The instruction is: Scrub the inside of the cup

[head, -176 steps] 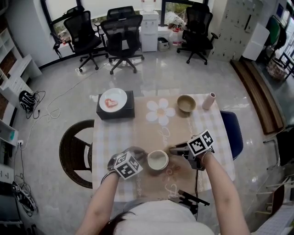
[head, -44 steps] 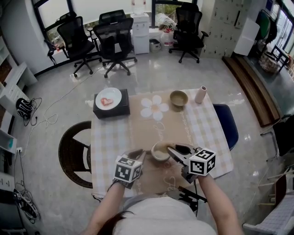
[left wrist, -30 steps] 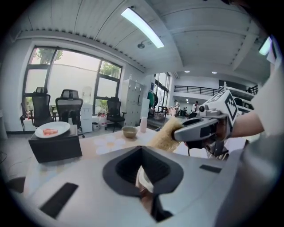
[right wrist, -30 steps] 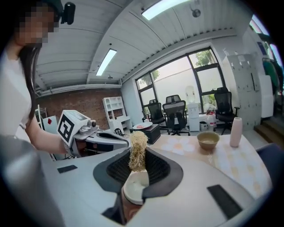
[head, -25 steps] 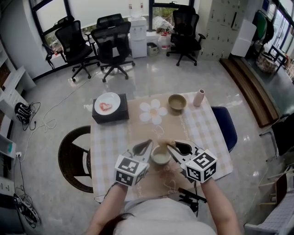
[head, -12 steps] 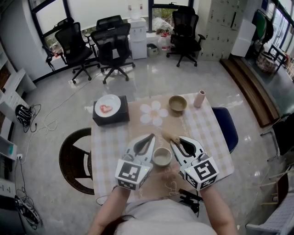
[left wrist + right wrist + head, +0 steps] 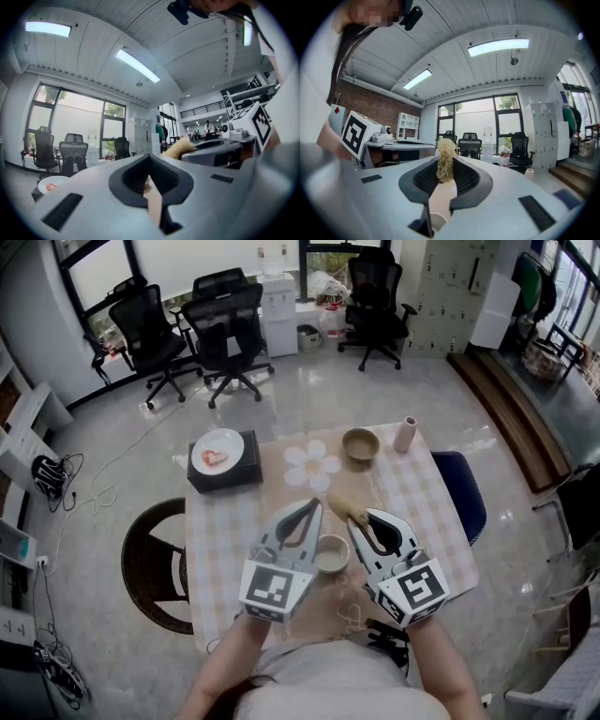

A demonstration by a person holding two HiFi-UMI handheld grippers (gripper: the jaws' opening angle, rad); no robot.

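A pale cup (image 7: 330,554) stands upright on the checked table (image 7: 220,531), seen between and below both grippers. Both grippers are raised high above the table, tips pointing away from me. My right gripper (image 7: 357,517) is shut on a tan fibrous scrub brush (image 7: 345,505), whose tuft (image 7: 445,158) sticks up between the jaws of that gripper (image 7: 445,165). My left gripper (image 7: 314,504) is shut with nothing in it; its jaws (image 7: 149,159) meet at the tip. From the left gripper view the brush (image 7: 180,147) shows to the right.
A black box with a white plate (image 7: 223,454) sits at the table's far left. A flower mat (image 7: 315,467), a tan bowl (image 7: 361,442) and a pinkish vase (image 7: 405,433) line the far edge. A brown chair (image 7: 150,559) stands left, a blue seat (image 7: 459,493) right.
Both grippers have risen from table height toward my head. The brush has lifted away from the cup's rim. The cup stays on the table.
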